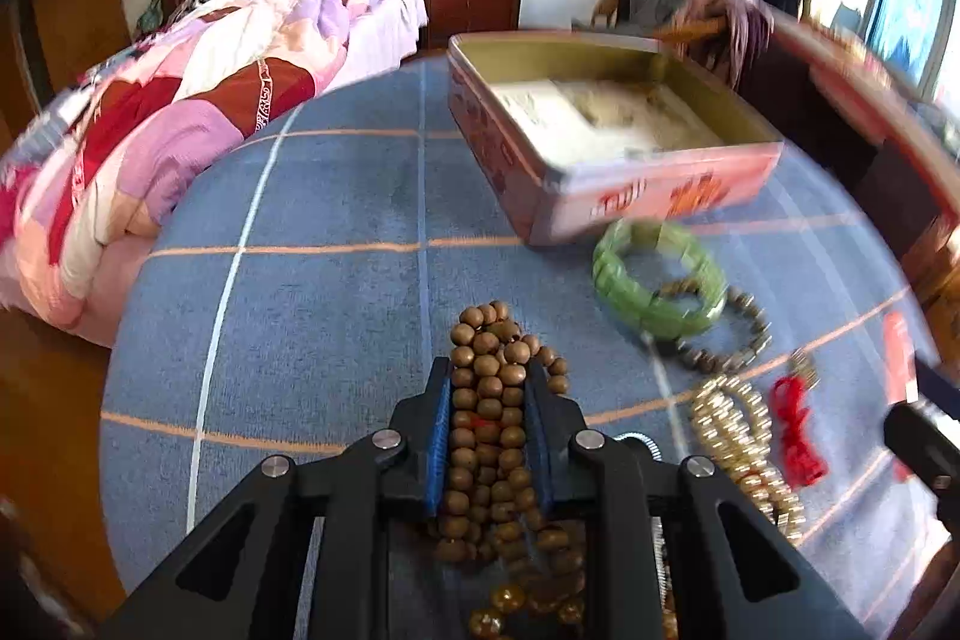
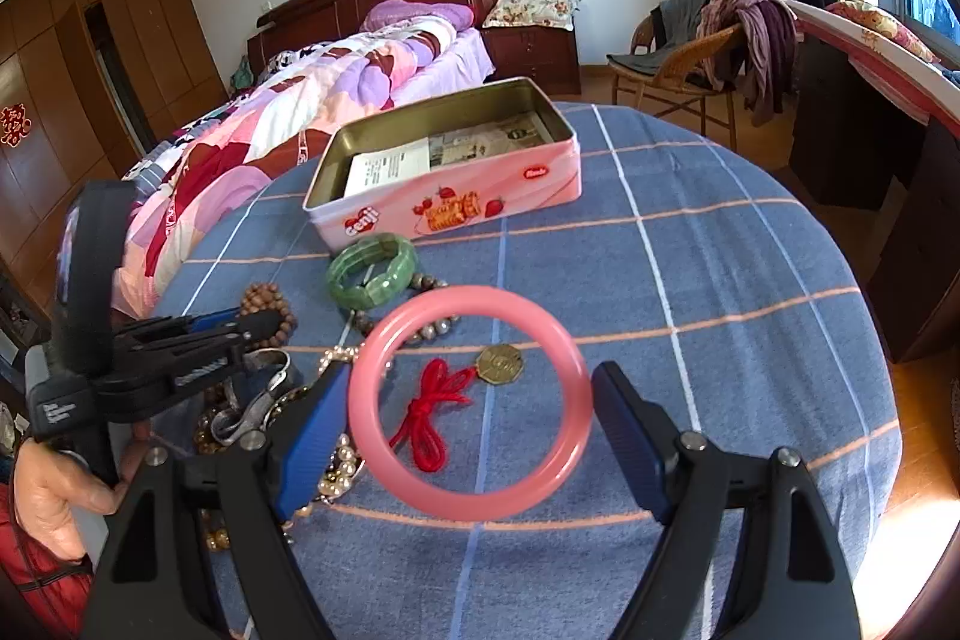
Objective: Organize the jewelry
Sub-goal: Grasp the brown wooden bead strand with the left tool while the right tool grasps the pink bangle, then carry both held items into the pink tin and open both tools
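My left gripper (image 1: pixel 489 370) is shut on a bunched string of brown wooden beads (image 1: pixel 486 400), which fills the gap between its blue pads and trails back under it. The right wrist view shows this gripper (image 2: pixel 264 325) at the left, over a pile of jewelry. My right gripper (image 2: pixel 473 370) is shut on a pink bangle (image 2: pixel 474 295), one pad against each side of the ring. Through the ring I see a red cord (image 2: pixel 432 412) with a brass coin (image 2: pixel 500 364) on the cloth. An open pink tin (image 2: pixel 456 202) (image 1: pixel 660 196) lined with paper stands farther back.
A green stone bracelet (image 1: pixel 630 304) (image 2: pixel 342 280) lies in front of the tin, a dark bead bracelet (image 1: pixel 750 334) beside it, and pearl strands (image 1: pixel 732 430) nearer me. All rest on a round table's blue checked cloth (image 1: pixel 330 280). A bed (image 2: pixel 300 112) stands left, a chair (image 2: pixel 678 70) behind.
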Demonstrator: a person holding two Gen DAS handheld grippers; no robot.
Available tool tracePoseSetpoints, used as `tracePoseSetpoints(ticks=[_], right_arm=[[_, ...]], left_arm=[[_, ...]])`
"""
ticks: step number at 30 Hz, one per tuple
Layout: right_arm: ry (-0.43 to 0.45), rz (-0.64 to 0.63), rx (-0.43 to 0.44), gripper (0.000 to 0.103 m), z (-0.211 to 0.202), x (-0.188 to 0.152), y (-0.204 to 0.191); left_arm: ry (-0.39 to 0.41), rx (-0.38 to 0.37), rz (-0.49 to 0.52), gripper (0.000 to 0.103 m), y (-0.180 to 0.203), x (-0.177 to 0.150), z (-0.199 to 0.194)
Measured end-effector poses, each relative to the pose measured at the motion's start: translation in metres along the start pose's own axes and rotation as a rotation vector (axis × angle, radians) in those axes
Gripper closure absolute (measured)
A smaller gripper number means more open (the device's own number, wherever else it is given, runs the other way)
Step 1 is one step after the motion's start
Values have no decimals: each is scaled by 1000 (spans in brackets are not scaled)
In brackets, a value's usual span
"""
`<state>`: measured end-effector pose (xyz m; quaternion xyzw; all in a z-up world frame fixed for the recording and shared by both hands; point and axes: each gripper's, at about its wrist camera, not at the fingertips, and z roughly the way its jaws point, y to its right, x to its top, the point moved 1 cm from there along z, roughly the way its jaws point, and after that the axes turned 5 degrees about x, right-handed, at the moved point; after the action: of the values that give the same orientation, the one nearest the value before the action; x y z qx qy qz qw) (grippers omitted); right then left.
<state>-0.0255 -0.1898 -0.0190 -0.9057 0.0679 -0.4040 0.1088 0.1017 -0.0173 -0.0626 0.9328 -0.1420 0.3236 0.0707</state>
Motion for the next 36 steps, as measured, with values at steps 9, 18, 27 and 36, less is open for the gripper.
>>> tracePoseSetpoints(ticks=[9,18,27,36], right_arm=[[84,9,-19,19,-12,22,10],[223,-6,-54,19,8,89,14],[228,-5,-48,19,71,129,19],[147,-16,-50,19,117,128,30]], left_arm=[[232,-126,-119,81,-22,33,-64],[280,-139,-117,81,-6,85,-47],[218,-153,-90,81,21,113,13],[119,-154,-70,81,28,122,51]])
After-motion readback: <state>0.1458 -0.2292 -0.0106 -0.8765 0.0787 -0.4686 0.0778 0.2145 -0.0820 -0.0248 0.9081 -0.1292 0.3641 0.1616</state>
